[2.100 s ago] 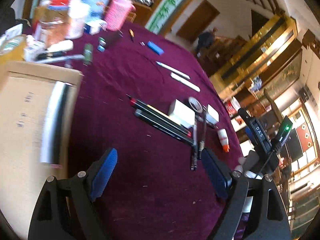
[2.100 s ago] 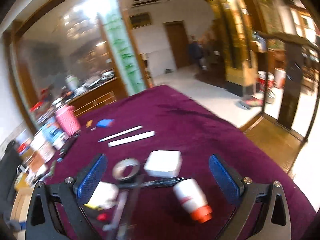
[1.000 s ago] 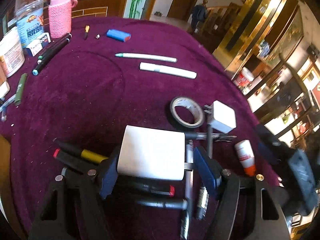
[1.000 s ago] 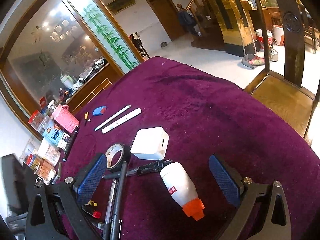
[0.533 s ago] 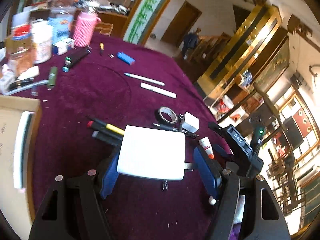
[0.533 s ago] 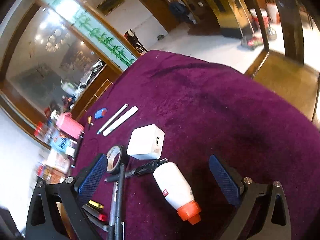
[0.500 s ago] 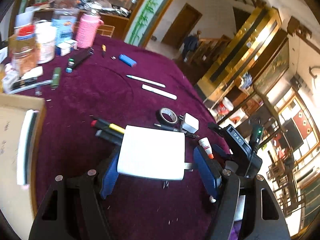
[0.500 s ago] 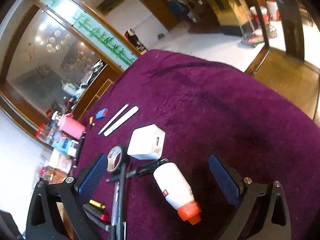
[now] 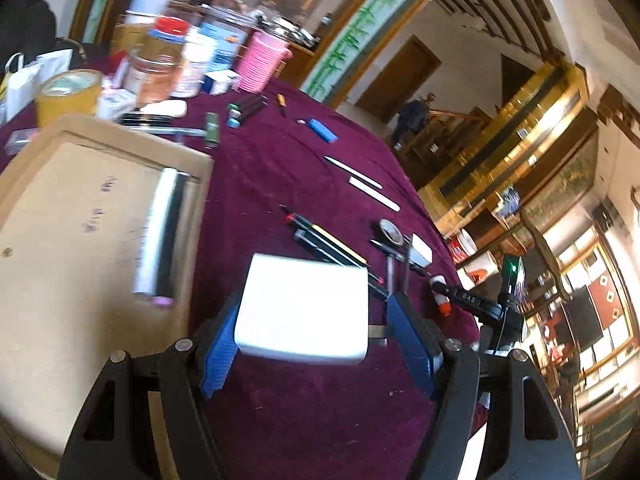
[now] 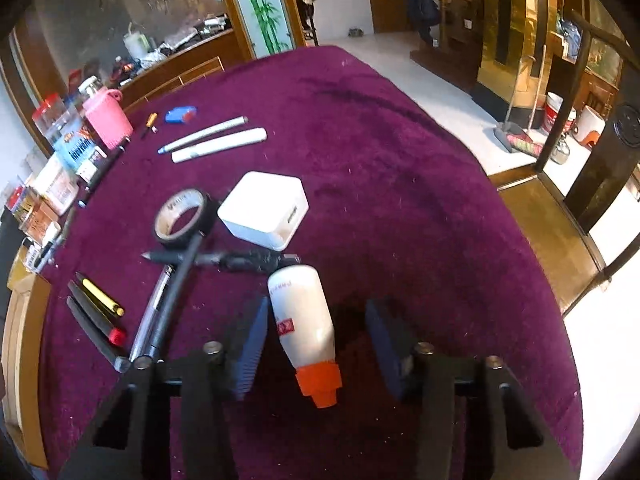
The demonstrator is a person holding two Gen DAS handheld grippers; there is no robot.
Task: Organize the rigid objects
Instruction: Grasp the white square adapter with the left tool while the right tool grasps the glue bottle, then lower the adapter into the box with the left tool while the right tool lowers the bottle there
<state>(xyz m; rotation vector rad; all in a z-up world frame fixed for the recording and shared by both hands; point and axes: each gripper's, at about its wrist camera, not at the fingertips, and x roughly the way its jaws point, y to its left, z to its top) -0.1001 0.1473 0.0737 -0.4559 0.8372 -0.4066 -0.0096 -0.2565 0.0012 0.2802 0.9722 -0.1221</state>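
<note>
My left gripper (image 9: 316, 344) is shut on a white charger block (image 9: 302, 308), its metal prongs against the right pad, held above the purple cloth beside the cardboard box (image 9: 52, 240). My right gripper (image 10: 316, 344) is low over the cloth, its jaws partly closed around a white glue bottle with an orange cap (image 10: 306, 326), with gaps on both sides. Ahead of it lie a second white charger (image 10: 262, 210), a tape roll (image 10: 182, 218) and several pens (image 10: 172, 292).
A silver cylinder (image 9: 160, 236) lies in the box. Two white markers (image 10: 216, 140), a blue lighter (image 10: 180, 114), a pink cup (image 10: 106, 118) and jars (image 9: 160, 60) stand at the far side. The table edge (image 10: 532, 280) drops off to the right.
My left gripper closed on the white charger, lifted it and carried it left toward the box. My right gripper moved down and forward over the glue bottle and its jaws narrowed around it.
</note>
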